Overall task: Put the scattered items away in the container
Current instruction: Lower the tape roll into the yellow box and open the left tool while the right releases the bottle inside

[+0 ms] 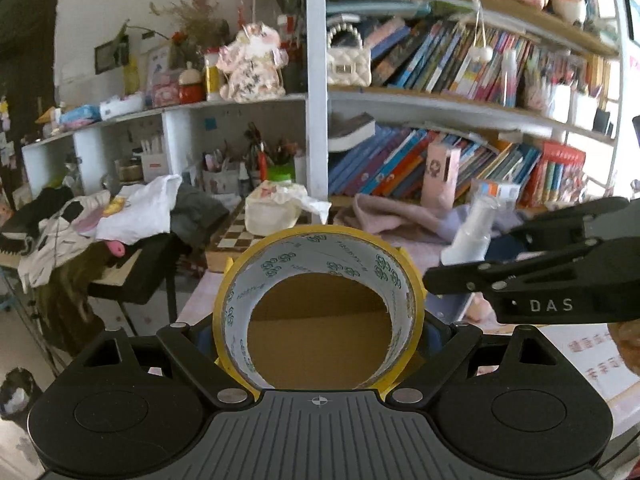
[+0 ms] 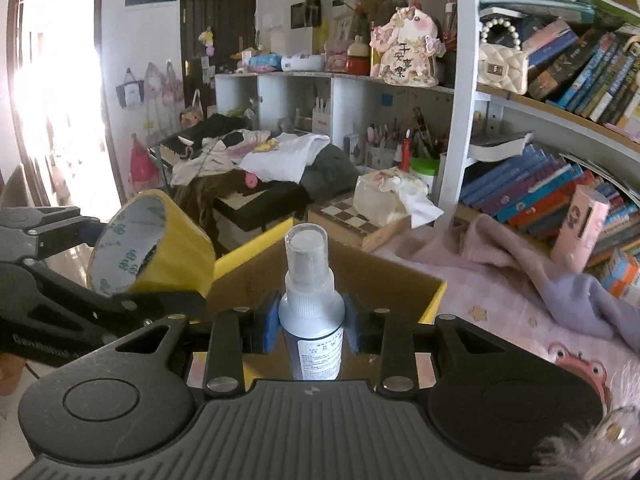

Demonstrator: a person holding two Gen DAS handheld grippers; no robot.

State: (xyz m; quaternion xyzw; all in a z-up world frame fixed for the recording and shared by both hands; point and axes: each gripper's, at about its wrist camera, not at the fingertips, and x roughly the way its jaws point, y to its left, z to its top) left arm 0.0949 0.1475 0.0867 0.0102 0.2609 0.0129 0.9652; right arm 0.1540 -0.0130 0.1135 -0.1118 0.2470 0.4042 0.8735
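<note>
The left tool [image 1: 320,344] clamps a wide yellow tape roll [image 1: 320,280] by its rim, opening facing the cardboard box [image 2: 360,276]. The right tool [image 2: 311,328] pinches a spray bottle [image 2: 310,304] upright at its shoulder. From each tool the box lies at twelve o'clock, apparently for dropping both in.

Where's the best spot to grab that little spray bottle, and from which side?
Around its round body just below the shoulder, pads on opposite sides, coming in level from the side. The spray bottle stands upright in the right gripper exactly so; its cap is narrower and might pull off.
</note>
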